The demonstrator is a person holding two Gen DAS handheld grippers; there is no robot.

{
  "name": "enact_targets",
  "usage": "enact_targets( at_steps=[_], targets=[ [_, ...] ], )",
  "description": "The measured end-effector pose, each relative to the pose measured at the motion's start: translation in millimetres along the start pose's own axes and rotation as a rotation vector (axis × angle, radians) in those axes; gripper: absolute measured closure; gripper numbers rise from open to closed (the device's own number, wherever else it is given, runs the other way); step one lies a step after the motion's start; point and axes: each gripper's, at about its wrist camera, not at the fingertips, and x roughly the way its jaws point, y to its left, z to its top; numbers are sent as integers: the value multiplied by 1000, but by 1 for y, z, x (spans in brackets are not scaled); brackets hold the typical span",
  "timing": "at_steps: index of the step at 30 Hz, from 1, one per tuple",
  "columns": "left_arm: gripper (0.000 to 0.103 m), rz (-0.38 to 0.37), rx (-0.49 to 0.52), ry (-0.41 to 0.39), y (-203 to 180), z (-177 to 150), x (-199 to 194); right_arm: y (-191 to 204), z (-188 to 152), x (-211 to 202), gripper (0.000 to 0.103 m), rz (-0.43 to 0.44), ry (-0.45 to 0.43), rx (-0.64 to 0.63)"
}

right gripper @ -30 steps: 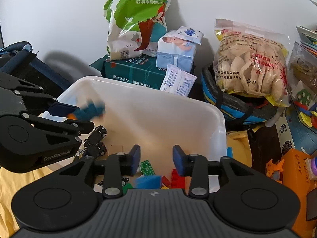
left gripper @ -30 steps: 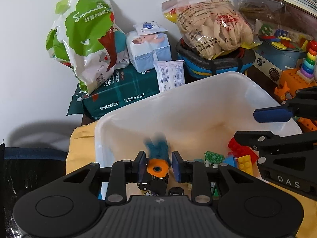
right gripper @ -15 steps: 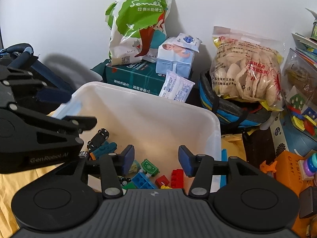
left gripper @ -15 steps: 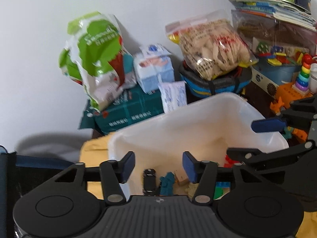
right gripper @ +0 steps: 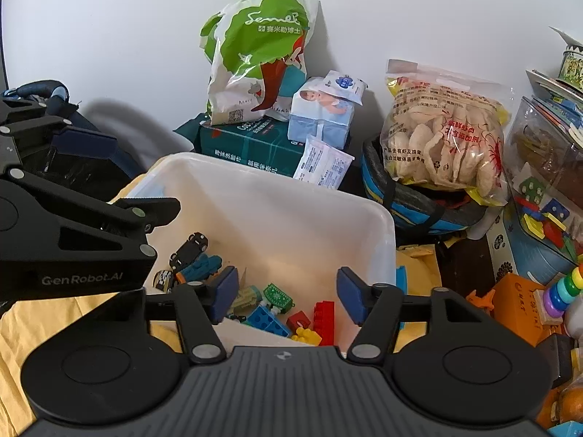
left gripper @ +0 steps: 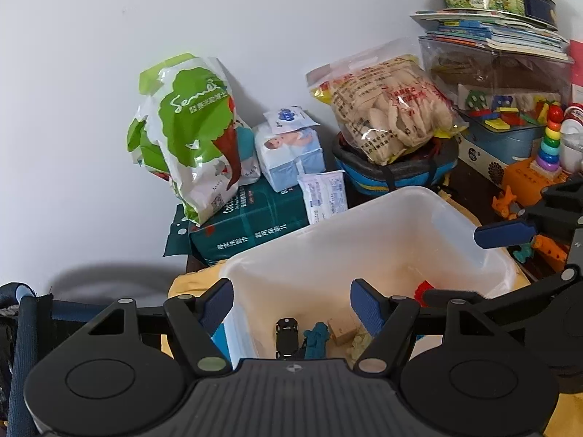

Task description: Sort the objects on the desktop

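Here, a white plastic bin [right gripper: 277, 200] with rounded rim and smooth translucent walls, sitting on yellow cloth [right gripper: 40, 313]. Crowded at the far rim from 11 to 2 o'clock: dark green boxed pack [right gripper: 247, 145], glossy green-and-white bag [right gripper: 255, 54] standing on it, pale blue tissue pack [right gripper: 322, 113], flat white sachet [right gripper: 322, 164] leaning just behind the rim, crinkly clear bag of crackers [right gripper: 441, 127] on a blue-and-black basket [right gripper: 419, 207]. Hemmed at 3 o'clock by an orange box [right gripper: 517, 302] and a rainbow ring stacker [right gripper: 563, 291]. Open room only straight above the bin and over the bare inner floor toward its far wall.

Inside, hard small shapes piled at the near end in the right wrist view: black toy car [right gripper: 188, 247] lying tilted, teal figure [right gripper: 202, 266] just beside it, green round-toothed piece [right gripper: 278, 295], blue studded brick [right gripper: 266, 318], red brick [right gripper: 324, 315], yellow brick [right gripper: 306, 337].

Left gripper [left gripper: 291, 306] spread wide, blue pads holding nothing, poised over the bin's near-left corner; car [left gripper: 286, 335] and teal figure [left gripper: 315, 338] below at 6 o'clock, between the fingers but clear of them. Right gripper [right gripper: 288, 289] likewise released and empty, above the near rim, brick pile at its 6 o'clock, the car off at 10 o'clock under the left gripper's black finger.
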Motion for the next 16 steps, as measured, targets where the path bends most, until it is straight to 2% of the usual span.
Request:
enact_targets(
  at_steps=[4,11,16],
  targets=[
    [29,3,3,0,-2,0,-3,0,-2,-3,18,-1,11,-2],
    [29,13,-9,13,0,2,-2,0,1,-6,16,-24,28,-14],
    [24,22,-2,-4,-3,2,-5,-2,1,-6,16,-30,38,-16]
  ],
)
